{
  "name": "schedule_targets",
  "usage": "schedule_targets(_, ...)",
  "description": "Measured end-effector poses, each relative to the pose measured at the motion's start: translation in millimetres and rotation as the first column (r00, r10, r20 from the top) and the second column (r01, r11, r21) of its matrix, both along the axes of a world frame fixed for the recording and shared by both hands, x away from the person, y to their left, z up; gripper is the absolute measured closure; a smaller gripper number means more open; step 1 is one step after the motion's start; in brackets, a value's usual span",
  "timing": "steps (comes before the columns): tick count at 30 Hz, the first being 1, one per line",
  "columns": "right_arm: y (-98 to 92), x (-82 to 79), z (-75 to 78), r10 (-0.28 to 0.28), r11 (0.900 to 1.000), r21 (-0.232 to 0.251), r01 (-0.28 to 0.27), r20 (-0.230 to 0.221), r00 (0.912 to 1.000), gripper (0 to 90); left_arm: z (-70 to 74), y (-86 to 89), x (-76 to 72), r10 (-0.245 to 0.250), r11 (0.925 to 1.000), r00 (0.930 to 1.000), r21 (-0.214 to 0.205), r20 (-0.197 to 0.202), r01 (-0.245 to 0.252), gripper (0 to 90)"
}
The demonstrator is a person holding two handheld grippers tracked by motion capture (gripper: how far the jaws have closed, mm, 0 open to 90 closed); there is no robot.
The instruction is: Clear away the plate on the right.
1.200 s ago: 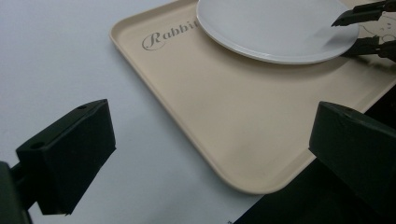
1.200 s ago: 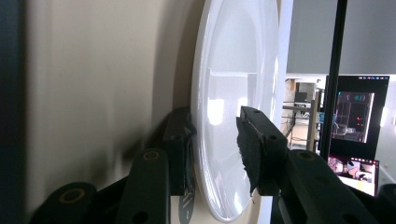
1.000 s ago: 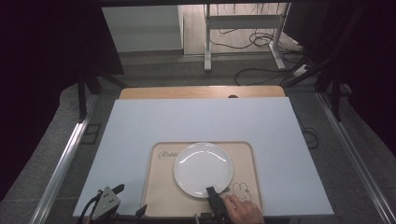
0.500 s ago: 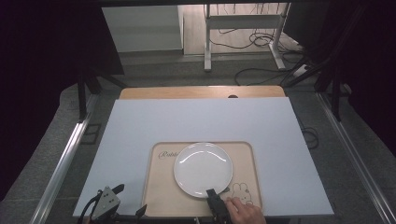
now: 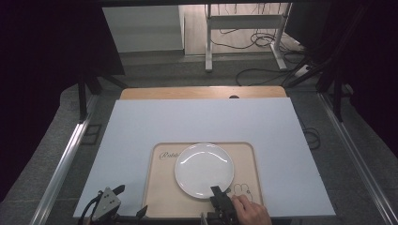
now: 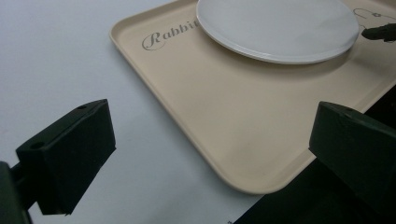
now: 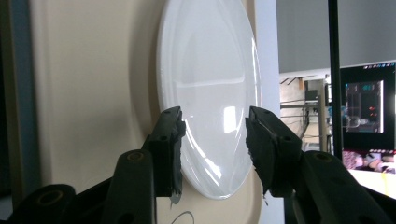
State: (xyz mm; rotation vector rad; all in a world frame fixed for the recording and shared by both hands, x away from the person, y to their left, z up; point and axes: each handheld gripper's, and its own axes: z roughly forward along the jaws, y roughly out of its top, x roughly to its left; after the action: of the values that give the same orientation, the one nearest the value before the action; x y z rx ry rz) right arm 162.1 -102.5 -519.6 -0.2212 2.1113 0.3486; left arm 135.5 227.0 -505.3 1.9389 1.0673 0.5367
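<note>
The white plate [image 5: 204,169] is seen lying flat on the beige tray [image 5: 246,154]. Its near rim is straddled by the right gripper [image 7: 215,123], whose jaws have just been opening — nothing is gripped. If pulled back askew, the rim could be clipped and the plate slid.

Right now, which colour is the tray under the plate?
Beige tray, with grey "Rabbit" lettering; the left gripper view shows it best.
</note>
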Motion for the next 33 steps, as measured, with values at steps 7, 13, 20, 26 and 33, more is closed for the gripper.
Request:
schedule_targets(7,-6.6,5.6,4.7,-0.029,0.9978,0.058,0.031,-0.036,0.9989,50.3,-0.1,0.1,0.0,0.001,1.0000,1.0000,-0.002,0.000,-0.001,0.0)
schedule_targets(13,-11.0,9.6,9.4,-0.044,0.9915,0.118,0.054,-0.080,0.9958,46.7,-0.1,0.1,0.0,0.001,1.0000,1.0000,-0.002,0.001,-0.001,0.0)
schedule_targets(20,-17.4,14.9,12.9,-0.068,0.9783,0.186,0.091,-0.130,0.9892,41.1,-0.1,0.1,-0.1,0.000,1.0000,1.0000,-0.001,0.000,0.000,0.0)
schedule_targets(26,-21.6,18.4,13.6,-0.084,0.9675,0.226,0.114,-0.137,0.9870,36.3,0.1,0.3,-0.3,0.001,1.0000,1.0000,-0.001,0.001,-0.001,0.0)
schedule_targets(33,-26.8,21.8,16.0,-0.108,0.9536,0.261,0.150,-0.169,0.9797,31.4,0.1,0.6,-0.4,0.001,1.0000,1.0000,-0.003,0.002,-0.001,0.0)
